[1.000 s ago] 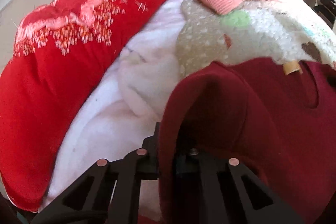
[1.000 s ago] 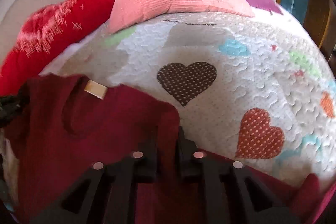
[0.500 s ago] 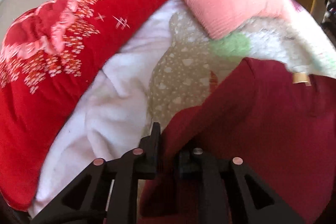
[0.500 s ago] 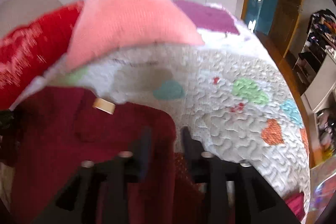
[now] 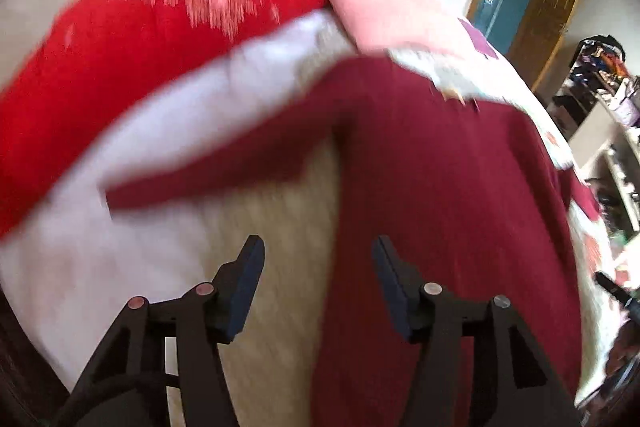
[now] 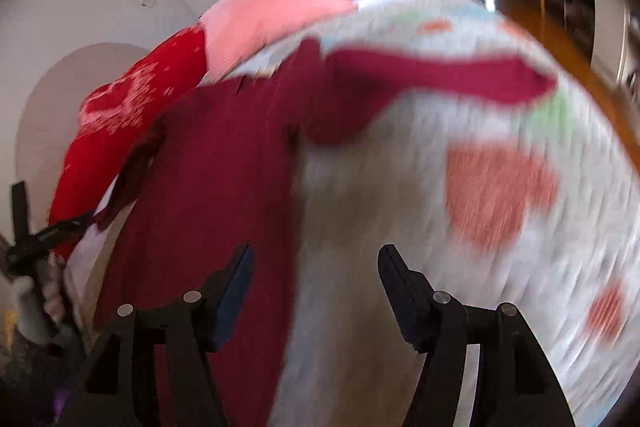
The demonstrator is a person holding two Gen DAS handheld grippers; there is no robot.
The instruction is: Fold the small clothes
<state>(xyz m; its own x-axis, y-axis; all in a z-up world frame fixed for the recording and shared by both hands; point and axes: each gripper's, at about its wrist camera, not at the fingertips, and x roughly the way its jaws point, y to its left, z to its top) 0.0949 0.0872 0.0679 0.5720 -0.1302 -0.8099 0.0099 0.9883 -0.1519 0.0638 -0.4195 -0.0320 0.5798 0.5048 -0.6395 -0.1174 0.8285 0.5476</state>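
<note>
Maroon top (image 5: 440, 187) flat on quilt (image 6: 500, 247); left gripper (image 5: 318, 259), right gripper (image 6: 314, 267) agape, empty.

A bed under a white quilted cover with coloured hearts (image 6: 460, 267), with clothes and pillows lying on it.

A dark red long-sleeved knit top (image 5: 440, 207) lies spread flat on the cover, one sleeve (image 6: 440, 75) stretched out sideways across the hearts. At the head of the bed, a bright red cushion with a pale pattern (image 5: 140, 39) sits beside a pink ribbed pillow (image 6: 272, 15), with a white fleecy blanket (image 5: 160, 131) just below the cushion.
</note>
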